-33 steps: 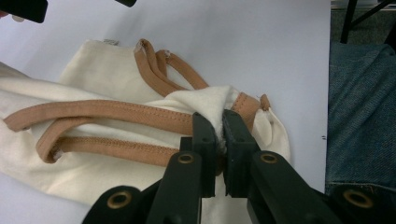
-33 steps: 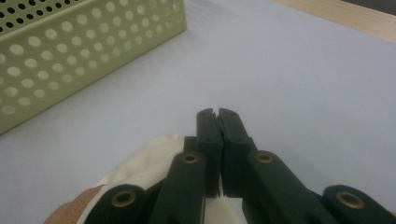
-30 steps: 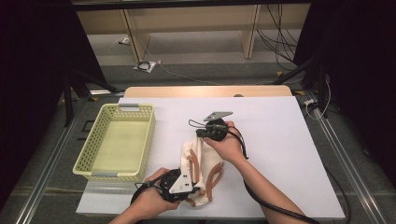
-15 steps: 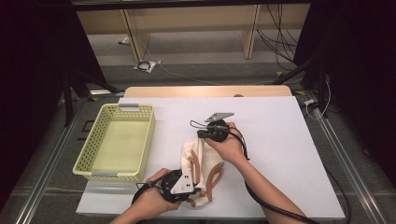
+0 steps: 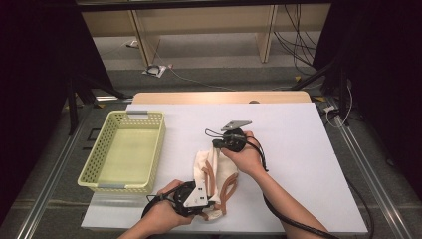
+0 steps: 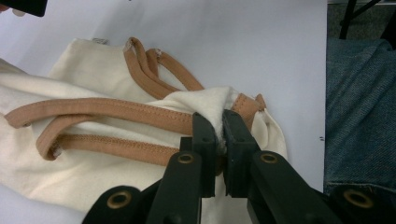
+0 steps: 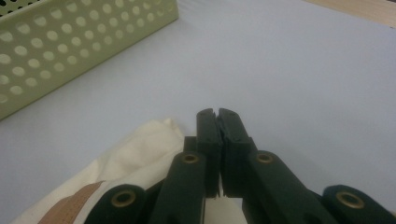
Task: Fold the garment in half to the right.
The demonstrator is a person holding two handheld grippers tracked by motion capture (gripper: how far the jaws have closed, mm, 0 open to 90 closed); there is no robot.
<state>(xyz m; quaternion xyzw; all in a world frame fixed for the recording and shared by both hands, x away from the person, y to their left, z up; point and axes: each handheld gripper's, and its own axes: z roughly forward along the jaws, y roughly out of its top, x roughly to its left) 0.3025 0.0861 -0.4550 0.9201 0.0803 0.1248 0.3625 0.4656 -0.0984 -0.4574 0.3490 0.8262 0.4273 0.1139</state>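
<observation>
Nothing moved, left tongs [image 6: 218, 135] clamp bag [image 6: 88, 177] edge, bare table [image 5: 298, 144] right.

Matt cream cloth bag [image 6: 93, 177], perforated plastic basket [image 5: 149, 149]

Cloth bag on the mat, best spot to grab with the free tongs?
Take the bag by a brown strap. The straps lie loose on top of the flat cloth, so come from above. The left tongs already pinch the hem where a strap is sewn on.
</observation>
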